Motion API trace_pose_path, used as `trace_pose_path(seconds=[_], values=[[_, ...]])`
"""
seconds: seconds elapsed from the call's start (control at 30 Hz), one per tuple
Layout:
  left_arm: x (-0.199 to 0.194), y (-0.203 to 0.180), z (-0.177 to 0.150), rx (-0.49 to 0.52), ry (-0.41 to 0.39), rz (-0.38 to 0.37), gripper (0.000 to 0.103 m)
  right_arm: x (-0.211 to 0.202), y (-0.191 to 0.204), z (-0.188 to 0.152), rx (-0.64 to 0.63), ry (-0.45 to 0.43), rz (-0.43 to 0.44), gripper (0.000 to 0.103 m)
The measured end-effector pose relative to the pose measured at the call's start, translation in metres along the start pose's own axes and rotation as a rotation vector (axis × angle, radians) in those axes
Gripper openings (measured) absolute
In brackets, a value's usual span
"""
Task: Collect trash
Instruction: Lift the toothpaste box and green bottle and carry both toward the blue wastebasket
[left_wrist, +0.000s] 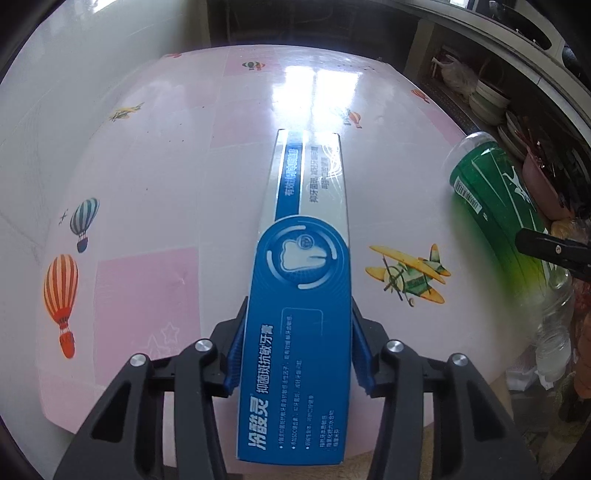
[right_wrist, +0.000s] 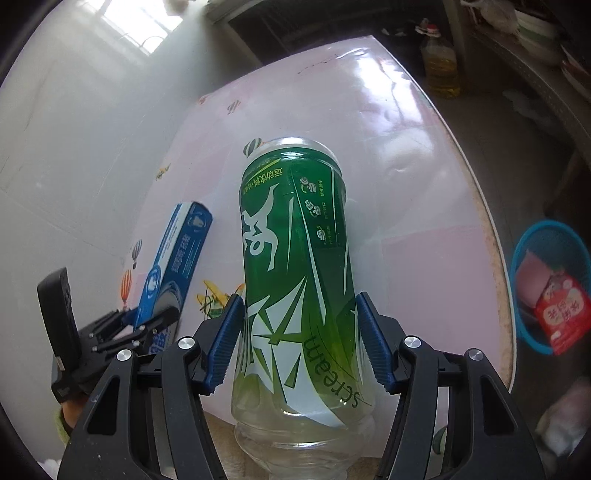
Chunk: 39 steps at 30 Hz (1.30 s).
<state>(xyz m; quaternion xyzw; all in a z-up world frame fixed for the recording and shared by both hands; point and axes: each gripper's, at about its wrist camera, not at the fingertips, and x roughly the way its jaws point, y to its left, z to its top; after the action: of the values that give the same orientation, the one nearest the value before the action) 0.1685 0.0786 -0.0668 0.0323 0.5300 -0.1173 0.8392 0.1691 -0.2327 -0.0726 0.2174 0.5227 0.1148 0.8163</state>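
My left gripper (left_wrist: 297, 347) is shut on a blue and white toothpaste box (left_wrist: 306, 236), held lengthwise above the pink table (left_wrist: 147, 288). The box (right_wrist: 177, 258) and left gripper (right_wrist: 147, 325) also show at the left of the right wrist view. My right gripper (right_wrist: 299, 339) is shut on a green-labelled clear plastic bottle (right_wrist: 295, 266), its base pointing away over the table. In the left wrist view the bottle (left_wrist: 495, 199) sits at the right with one right finger (left_wrist: 554, 251) on it.
A blue waste basket (right_wrist: 546, 284) with red and pink wrappers stands on the floor right of the table. An oil jug (right_wrist: 441, 62) stands beyond the table. Shelves with stacked bowls (left_wrist: 487, 103) line the right side. A white wall runs along the left.
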Motion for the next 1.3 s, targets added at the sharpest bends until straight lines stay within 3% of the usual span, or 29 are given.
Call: trace_pose_path(seconds=[0.07, 0.2, 0.37, 0.63, 1.3], values=[[-0.006, -0.004, -0.008, -0.027, -0.003, -0.01, 0.045, 0.0, -0.01, 0.0, 0.08, 0.007, 0.047, 0.059], [-0.01, -0.015, -0.021, -0.018, -0.011, 0.02, 0.045, -0.002, -0.016, -0.001, 0.121, 0.018, 0.047, 0.06], [-0.011, -0.027, -0.025, 0.021, -0.028, 0.064, 0.045, -0.01, -0.008, -0.004, 0.061, 0.019, 0.0, 0.064], [-0.011, -0.031, -0.026, 0.023, -0.029, 0.064, 0.045, -0.006, 0.006, -0.015, -0.016, 0.05, -0.059, 0.069], [-0.007, -0.027, -0.024, 0.033, -0.018, 0.037, 0.046, 0.01, 0.023, -0.013, -0.053, 0.073, -0.079, 0.069]])
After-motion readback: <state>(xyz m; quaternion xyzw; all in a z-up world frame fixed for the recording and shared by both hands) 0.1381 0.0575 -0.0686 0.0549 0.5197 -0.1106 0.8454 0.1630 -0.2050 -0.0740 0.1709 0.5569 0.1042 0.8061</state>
